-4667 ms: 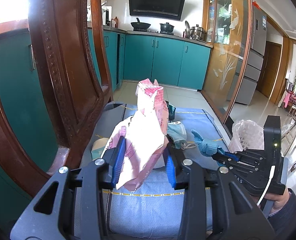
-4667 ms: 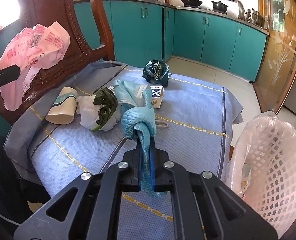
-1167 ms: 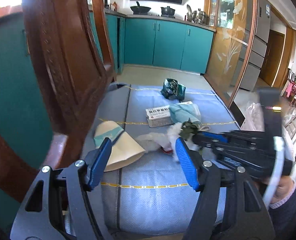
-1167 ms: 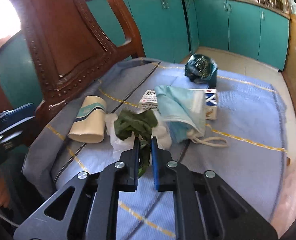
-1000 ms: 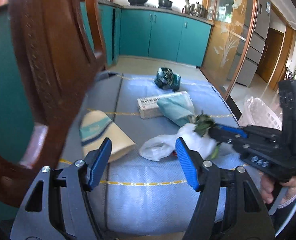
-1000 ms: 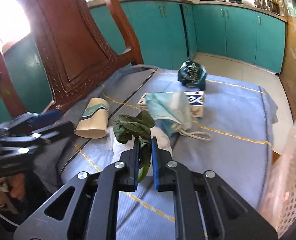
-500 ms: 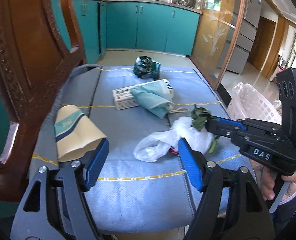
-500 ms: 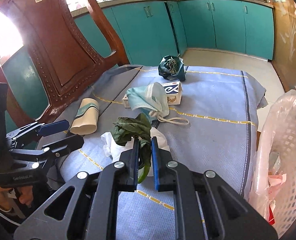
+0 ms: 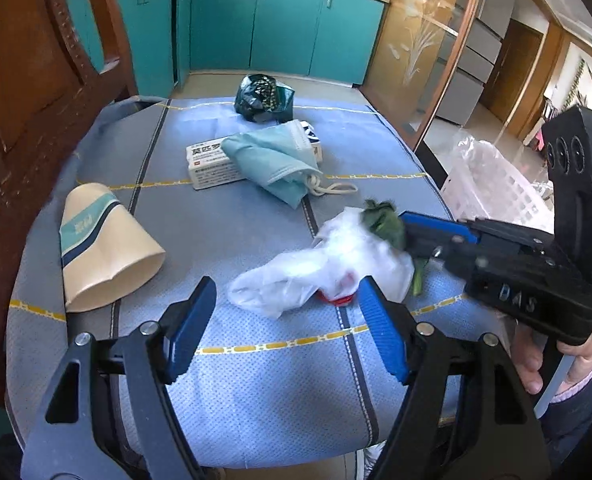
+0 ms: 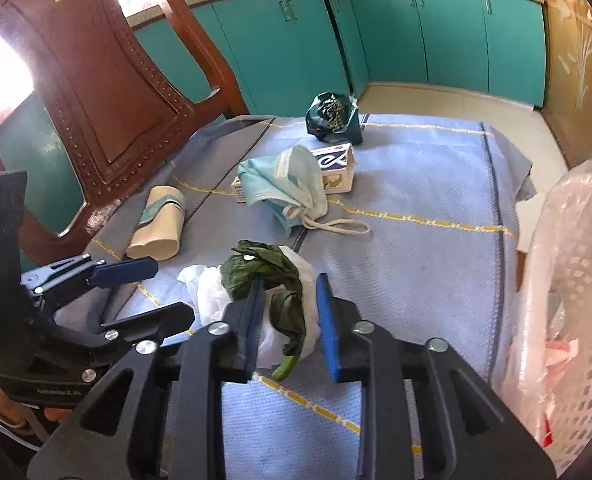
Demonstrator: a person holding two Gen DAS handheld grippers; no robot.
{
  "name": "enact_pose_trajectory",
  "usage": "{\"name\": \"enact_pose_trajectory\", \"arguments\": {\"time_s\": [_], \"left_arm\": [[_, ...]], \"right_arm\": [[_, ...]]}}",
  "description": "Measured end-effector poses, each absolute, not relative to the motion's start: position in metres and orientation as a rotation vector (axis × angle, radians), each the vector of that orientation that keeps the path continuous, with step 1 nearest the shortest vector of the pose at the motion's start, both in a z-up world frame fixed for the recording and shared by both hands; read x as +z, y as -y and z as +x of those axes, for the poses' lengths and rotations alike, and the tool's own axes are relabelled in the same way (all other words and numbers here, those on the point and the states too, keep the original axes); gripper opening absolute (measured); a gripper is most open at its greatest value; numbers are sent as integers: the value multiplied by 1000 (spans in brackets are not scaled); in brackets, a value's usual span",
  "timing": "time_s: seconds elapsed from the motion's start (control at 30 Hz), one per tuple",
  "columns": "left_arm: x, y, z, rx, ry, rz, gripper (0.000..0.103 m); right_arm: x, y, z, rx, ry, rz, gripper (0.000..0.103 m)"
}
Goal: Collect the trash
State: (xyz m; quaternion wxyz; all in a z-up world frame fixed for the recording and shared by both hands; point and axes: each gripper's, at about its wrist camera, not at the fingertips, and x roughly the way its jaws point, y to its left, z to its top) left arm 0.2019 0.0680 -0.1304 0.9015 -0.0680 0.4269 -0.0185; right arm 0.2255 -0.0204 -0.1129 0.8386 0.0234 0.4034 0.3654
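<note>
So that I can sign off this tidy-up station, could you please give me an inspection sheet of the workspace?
Surface: blue woven cloth with yellow lines, flat.
Job's things: beige paper cup on its side; crumpled white plastic bag; wilted green leaf; light blue face mask draped over a white carton box; dark green foil bag; lined white lattice basket.
Clutter: nothing seen.
Grippers: left gripper jaws have just been opening, nothing between them; right gripper jaws apart around the leaf.
Cables: pale cable below the right gripper.
Surroundings: carved wooden chair, teal cabinets.
</note>
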Motion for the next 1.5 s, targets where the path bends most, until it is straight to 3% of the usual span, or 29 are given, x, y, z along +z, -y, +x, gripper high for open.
{"name": "enact_pose_trajectory", "arguments": {"time_s": [0.27,0.4,0.53,0.57,0.63,0.8,1.13,1.5], "left_arm": [[-128,-67,205,-52,-871,-155,75],[-122,-49,213,-101,-844,-128,85],[-129,-29,231,-132,-879,-78,85],[-133,-25,235,-136,-892,-75,84],[-140,-22,240,-138,-918,-78,54],[-143,-36,232,-97,-924,-118,33],[-109,-80,195,26,-806,-152,30],[-108,-84,187,32,-801,-158,30]], "right_arm": [[-84,49,217,742,-707,122,8],[-84,63,223,677,-711,149,8],[-91,65,229,640,-747,140,8],[-92,64,229,639,-752,133,8],[-93,64,226,640,-750,114,8],[-92,58,221,665,-747,87,8],[-92,28,204,774,-738,6,8],[-116,14,211,693,-846,-102,9]]}}
